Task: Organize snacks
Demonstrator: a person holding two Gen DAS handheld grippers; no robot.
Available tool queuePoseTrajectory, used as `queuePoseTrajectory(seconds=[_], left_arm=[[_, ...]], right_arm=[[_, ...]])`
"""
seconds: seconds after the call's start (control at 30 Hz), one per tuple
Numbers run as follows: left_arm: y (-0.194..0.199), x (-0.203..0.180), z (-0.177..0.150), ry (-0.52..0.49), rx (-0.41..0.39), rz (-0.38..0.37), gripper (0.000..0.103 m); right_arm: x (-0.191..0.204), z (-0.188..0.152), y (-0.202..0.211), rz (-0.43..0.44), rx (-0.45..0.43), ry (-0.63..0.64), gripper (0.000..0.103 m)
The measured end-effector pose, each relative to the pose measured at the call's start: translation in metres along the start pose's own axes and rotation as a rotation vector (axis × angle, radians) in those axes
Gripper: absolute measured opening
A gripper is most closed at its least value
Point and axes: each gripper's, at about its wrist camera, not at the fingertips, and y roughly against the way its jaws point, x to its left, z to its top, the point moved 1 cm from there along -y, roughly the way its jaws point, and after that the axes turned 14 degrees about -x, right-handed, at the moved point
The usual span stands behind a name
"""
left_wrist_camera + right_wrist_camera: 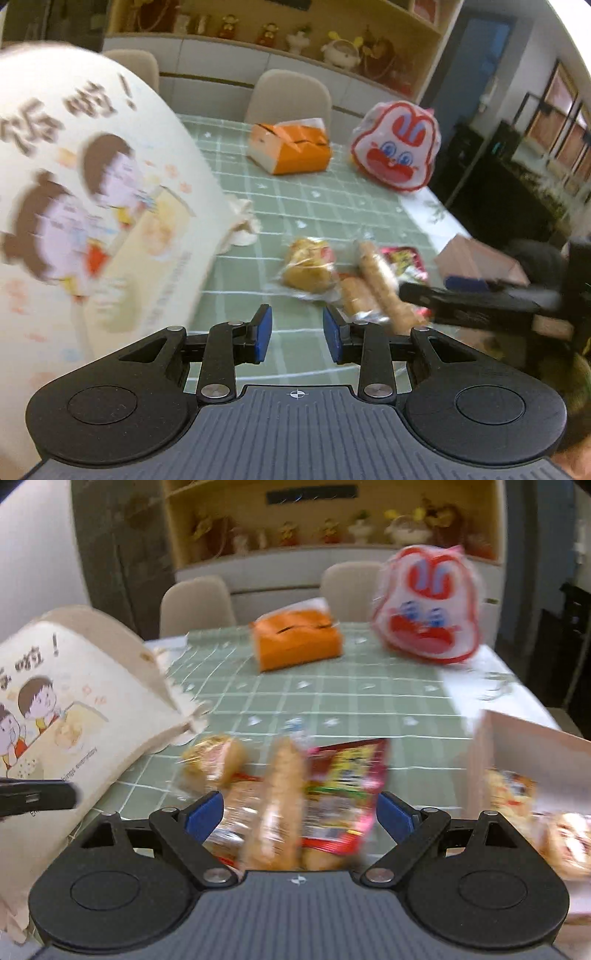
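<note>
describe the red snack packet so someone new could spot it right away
Start at the green checked tablecloth and come to its near edge, where wrapped snacks lie between the right gripper's open jaws. The red snack packet is rightmost there: flat and glossy with yellow print, unlike the clear-wrapped golden pastries beside it.

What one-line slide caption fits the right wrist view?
Open right tongs straddle a pile of wrapped snacks on the green checked tablecloth, between a cartoon-printed bag and a pink box.

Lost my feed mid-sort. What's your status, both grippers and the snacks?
Left gripper open, empty. Right gripper open wide over the snack pile: long wrapped bread, red packet. Pink box right holds snacks. Cartoon bag crowds the left.
</note>
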Motion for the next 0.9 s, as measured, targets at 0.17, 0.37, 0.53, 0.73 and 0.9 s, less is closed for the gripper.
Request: queuePoseTrajectory(seconds=[0.17, 0.37, 0.53, 0.73, 0.9], left_arm=[[0.001, 0.009, -0.016, -0.004, 0.051, -0.018, 0.035], [-0.008, 0.002, -0.026, -0.002, 0.065, -0.063, 0.035], [-0.021, -0.019, -0.024, 0.003, 0.019, -0.118, 0.035], [-0.065, -0.041, -0.03, -0.021, -0.09, -0.044, 0.035], [-0.096, -0.038, -0.044, 0.031, -0.104, -0.022, 0.035]], right_arm=[[0.032, -0.017, -0.039, -0.003, 0.088, 0.075, 0.061], [0.021, -0.034, 0.005, 0.042, 0.086, 0.09, 0.03], [0.015, -0.063, 0.06, 0.107, 0.087, 0.15, 0.03], [0.004, -0.067, 0.093, 0.062, -0.058, 0.194, 0.069], [-0.013, -0.062, 0.076, 0.108, -0.163, 0.066, 0.071]])
